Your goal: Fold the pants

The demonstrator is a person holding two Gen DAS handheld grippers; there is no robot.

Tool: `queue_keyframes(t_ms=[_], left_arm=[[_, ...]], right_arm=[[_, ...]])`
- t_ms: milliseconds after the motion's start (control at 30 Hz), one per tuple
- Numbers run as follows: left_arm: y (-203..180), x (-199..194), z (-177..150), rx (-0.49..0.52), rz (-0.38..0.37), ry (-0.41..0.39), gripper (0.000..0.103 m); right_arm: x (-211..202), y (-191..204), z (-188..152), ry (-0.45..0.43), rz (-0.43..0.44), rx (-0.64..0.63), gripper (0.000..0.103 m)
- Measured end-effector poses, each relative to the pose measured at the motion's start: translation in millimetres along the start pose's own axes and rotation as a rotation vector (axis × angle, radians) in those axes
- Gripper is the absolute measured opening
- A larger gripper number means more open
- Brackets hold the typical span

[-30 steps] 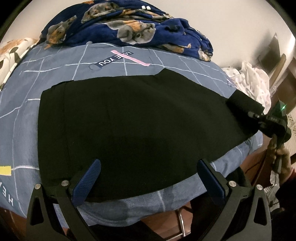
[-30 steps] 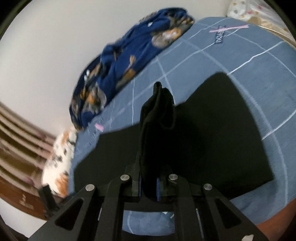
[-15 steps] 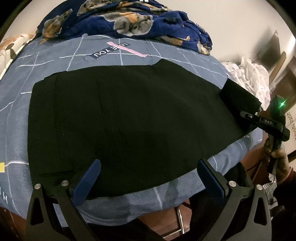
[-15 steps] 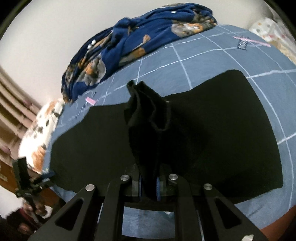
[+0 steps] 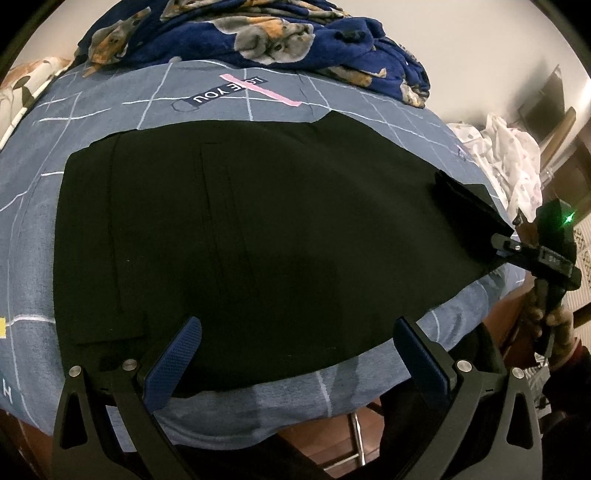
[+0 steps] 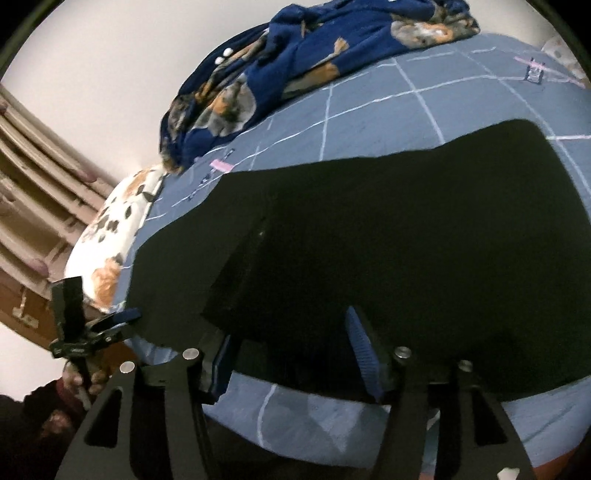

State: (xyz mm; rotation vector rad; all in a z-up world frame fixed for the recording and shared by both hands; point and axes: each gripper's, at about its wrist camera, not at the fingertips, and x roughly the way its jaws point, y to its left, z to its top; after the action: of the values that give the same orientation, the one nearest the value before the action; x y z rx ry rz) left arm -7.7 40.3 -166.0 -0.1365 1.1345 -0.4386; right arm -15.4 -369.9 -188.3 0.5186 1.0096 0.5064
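The pants (image 5: pixel 266 229) lie spread flat and black across the bed (image 5: pixel 110 92), on its grid-lined blue sheet, directly ahead of both our grippers. Our left gripper (image 5: pixel 295 354) hangs at the near edge of the cloth with its blue-padded fingers (image 5: pixel 173 362) set wide apart and nothing between them. Our right gripper (image 6: pixel 295 354) also has its fingers apart; a doubled-over end of the pants (image 6: pixel 236 273) lies just ahead of it and between the pads, but we cannot tell whether the pads touch it. Seen from the left gripper, that end sits far to the right, by the right gripper's tip. Beyond the pants, at the far side of the bed, a dark blue blanket (image 5: pixel 258 33) printed with dogs is heaped against the wall.
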Motion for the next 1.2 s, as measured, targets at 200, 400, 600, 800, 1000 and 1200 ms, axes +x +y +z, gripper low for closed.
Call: queue_keyframes(t_ms=[200,400,600,800,1000,1200], left_arm=[[1,2,1,0.000,0.000,0.001,0.103],[1,0,1,-0.003,-0.004,-0.002,0.103],[-1,2,1,0.005,0.001,-0.007,0.103],[0,2,2,0.003,0.001,-0.002,0.103],[0,2,1,-0.007,-0.006,-0.005,0.103],[1,3,1,0.000,-0.007,-0.005,0.103]], right_arm=[[-15,-17,-2,-0.027,0.249,0.133,0.063],[-24,-30,0,-0.080,0.474,0.259,0.070],[-23,-43,3,-0.112,0.355,0.318,0.070],[-6,-16,8,-0.058,0.252,0.196,0.031],[4,42,-5,-0.010,-0.101,-0.145,0.030],[23,61,-17,0.025,-0.246,-0.298,0.030]])
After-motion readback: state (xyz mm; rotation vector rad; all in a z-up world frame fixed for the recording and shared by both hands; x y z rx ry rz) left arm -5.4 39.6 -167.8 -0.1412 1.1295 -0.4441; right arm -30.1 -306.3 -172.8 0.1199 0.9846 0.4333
